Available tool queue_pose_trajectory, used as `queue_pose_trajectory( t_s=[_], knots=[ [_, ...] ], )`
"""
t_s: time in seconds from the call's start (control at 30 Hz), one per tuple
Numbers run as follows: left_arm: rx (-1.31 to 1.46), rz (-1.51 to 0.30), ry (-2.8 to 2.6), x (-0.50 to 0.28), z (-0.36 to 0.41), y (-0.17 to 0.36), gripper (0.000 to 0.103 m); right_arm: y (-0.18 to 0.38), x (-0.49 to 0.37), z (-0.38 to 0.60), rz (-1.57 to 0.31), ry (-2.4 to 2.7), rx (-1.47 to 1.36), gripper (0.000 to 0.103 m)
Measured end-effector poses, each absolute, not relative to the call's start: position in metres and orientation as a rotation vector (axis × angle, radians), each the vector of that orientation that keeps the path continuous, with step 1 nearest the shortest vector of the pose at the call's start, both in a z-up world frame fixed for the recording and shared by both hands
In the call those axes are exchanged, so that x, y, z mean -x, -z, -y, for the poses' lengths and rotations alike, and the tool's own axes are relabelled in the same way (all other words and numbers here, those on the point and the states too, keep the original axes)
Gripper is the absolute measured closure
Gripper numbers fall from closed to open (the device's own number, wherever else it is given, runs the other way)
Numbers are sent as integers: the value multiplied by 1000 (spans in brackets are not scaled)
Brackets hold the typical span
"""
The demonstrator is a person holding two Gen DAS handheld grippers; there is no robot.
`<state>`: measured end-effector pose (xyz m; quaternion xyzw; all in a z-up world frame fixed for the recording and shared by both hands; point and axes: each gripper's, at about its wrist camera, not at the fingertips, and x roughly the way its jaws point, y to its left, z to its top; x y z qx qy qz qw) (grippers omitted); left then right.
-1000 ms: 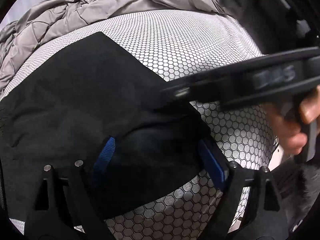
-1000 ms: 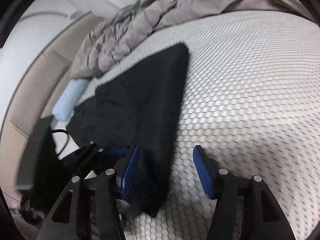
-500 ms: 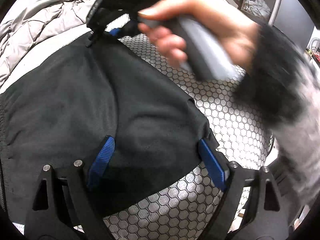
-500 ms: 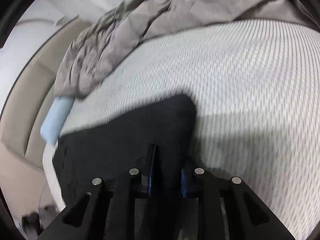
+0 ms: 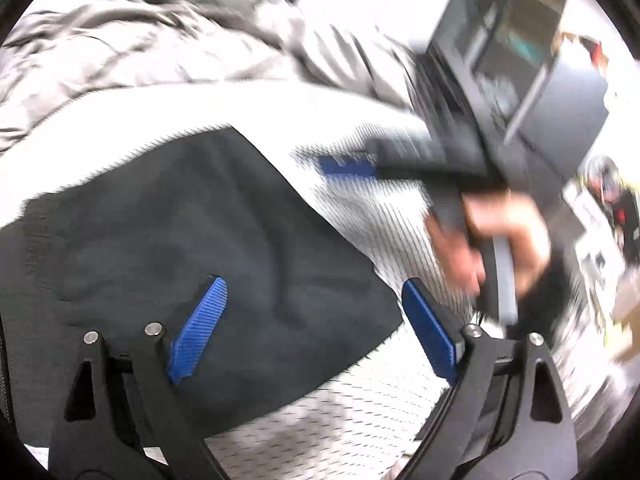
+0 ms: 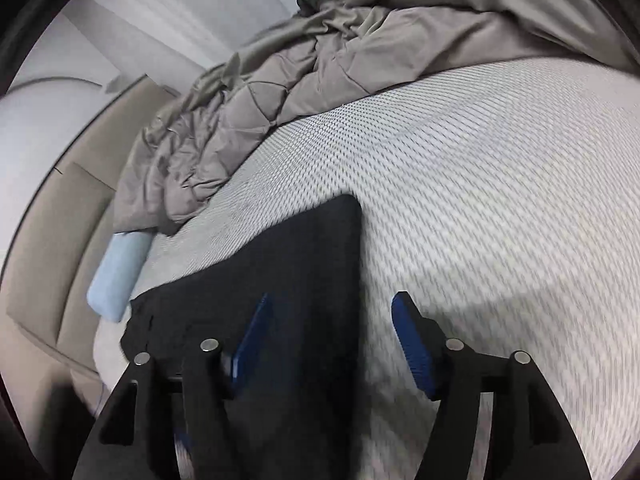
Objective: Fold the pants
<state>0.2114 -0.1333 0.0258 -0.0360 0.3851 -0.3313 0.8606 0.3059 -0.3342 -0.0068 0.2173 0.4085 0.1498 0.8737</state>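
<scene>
Lying flat on the bed (image 6: 500,184), the dark pants (image 5: 192,248) form a folded slab with square edges, likely just laid over. The left gripper (image 5: 312,328) hovers above them, its jaws having just widened, gripping nothing. Further right, the right gripper (image 6: 332,340) has just been opening its jaws; cloth lies below them, unpinched, apparently released so the fold settles. A grey quilt (image 6: 280,80) is heaped beyond.

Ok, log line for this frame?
pants: folded, flat on mattress | left gripper: open | right gripper: just opened, empty
</scene>
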Motion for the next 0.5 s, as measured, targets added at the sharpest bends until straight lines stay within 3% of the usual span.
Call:
queue_pose_trajectory(
  t_s=[0.2, 0.5],
  knots=[
    [157, -820, 533, -237, 80, -18, 12, 40, -280, 334, -961, -421, -452, 43],
    [31, -923, 402, -254, 77, 30, 13, 46, -294, 288, -987, -410, -217, 75]
  ],
)
